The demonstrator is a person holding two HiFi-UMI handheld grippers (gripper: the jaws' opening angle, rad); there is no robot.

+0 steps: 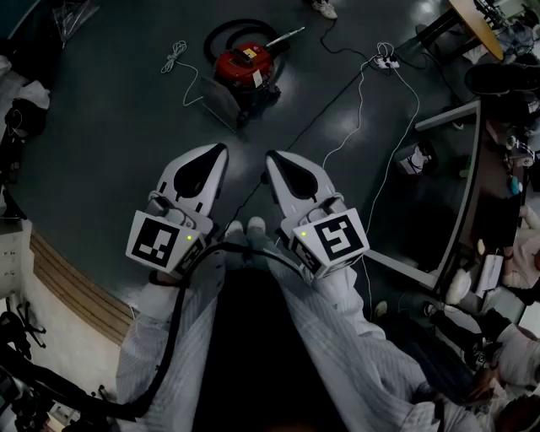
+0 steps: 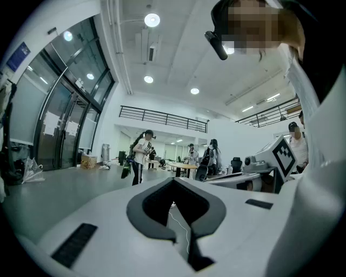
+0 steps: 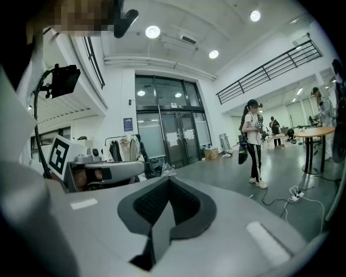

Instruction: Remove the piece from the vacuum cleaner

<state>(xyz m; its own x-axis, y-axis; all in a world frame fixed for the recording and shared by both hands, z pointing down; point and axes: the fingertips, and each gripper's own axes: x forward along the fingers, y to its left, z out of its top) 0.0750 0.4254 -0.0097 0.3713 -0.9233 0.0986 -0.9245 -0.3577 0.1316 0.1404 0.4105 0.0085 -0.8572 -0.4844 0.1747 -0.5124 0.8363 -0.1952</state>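
Your left gripper and right gripper, both white two-jaw units carrying marker cubes, have their jaws pressed fully together with nothing between them, and you hold them side by side, close to level, tips pointing forward. Ahead of both tips and well apart from them, the red canister vacuum cleaner with its looped black hose stands on the dark grey floor, untouched. To its right, a thin white cable trails from a white power strip.

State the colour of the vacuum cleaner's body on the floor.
The vacuum cleaner is red; it shows best in the head view.
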